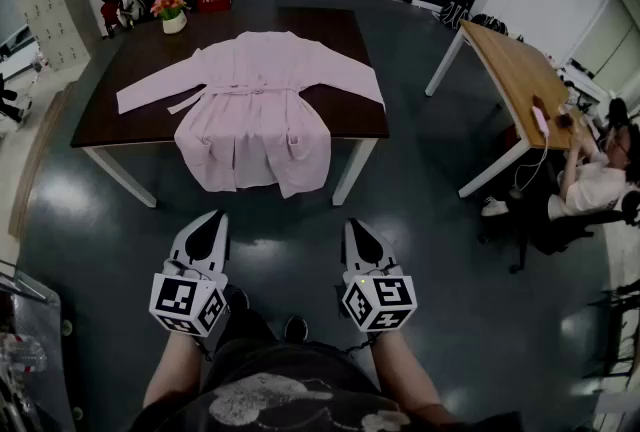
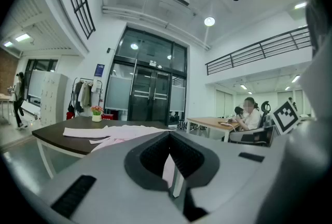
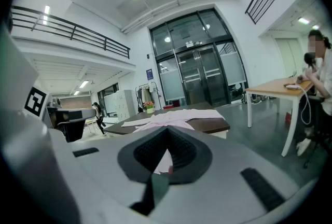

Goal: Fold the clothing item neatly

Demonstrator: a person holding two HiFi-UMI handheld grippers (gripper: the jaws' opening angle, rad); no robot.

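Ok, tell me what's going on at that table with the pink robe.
A person stands back from the dark table, a hand-held gripper in each hand. The left hand-held gripper and right hand-held gripper are both shut and empty. The pink robe lies spread flat on it, sleeves out, hem hanging over the near edge. Nothing is folded yet.

Robe (image 1: 250, 110) ahead of you, on the table (image 1: 125, 118).
Robe spread across table, hem over its near edge; flowerpot (image 1: 173, 18) at the far-left corner; second table (image 1: 515, 70) to your right, seated person (image 1: 595, 188) beside it.
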